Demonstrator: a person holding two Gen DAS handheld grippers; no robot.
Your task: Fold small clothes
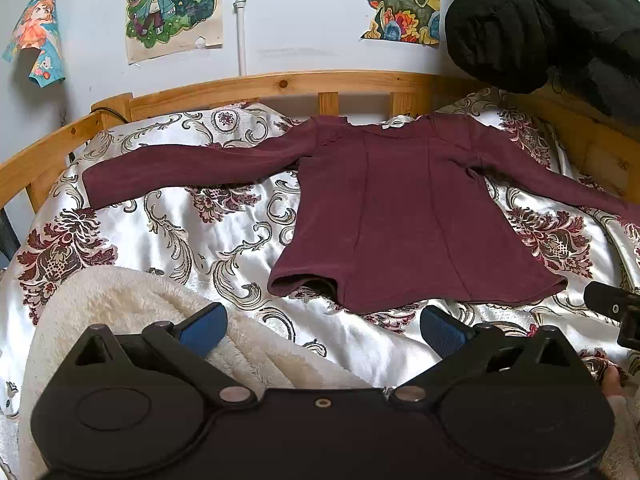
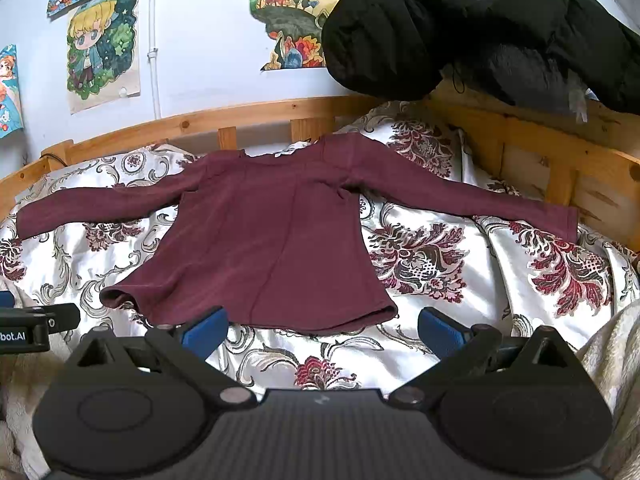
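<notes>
Right wrist view: the maroon top lies flat on the satin bedspread, sleeves out. My right gripper and left gripper hang spread, empty. Soft, light knit, probably slippery there; I'd pinch a cuff.

A wooden bed frame stands against a pale wall, with cartoon posters taped above its rail and a black jacket draped over its right corner.
</notes>
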